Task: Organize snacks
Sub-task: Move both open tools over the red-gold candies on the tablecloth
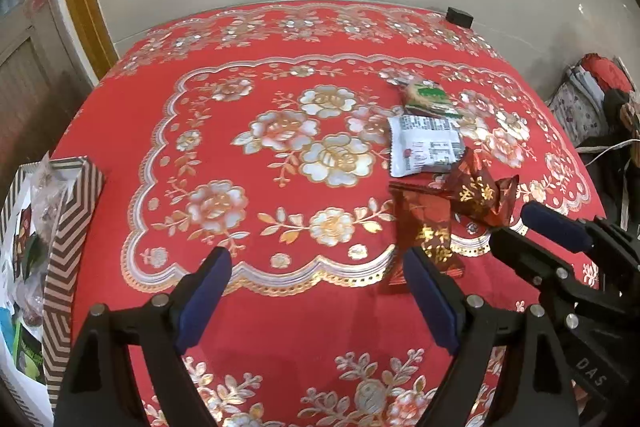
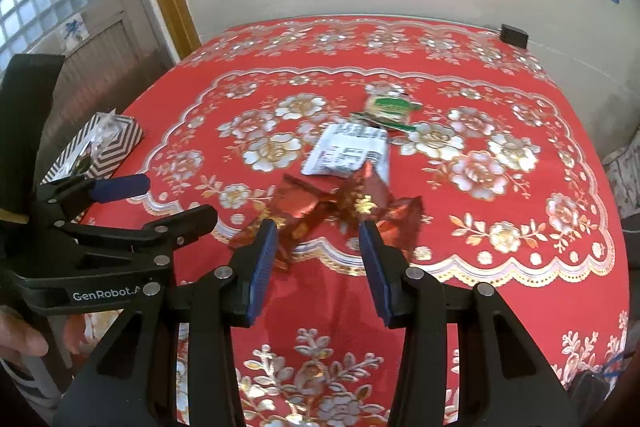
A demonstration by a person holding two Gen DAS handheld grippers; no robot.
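Two grippers up: my left gripper (image 1: 316, 267) spread wide over bare cloth, my right gripper (image 2: 318, 243) narrower, nothing between its pads. Just ahead, red foil wrappers (image 2: 348, 207) lie crumpled; beyond, touching them, a white packet (image 2: 346, 151), then a green snack (image 2: 390, 107). Striped box (image 1: 66, 211) sits far left on the tabletop (image 1: 280, 327).
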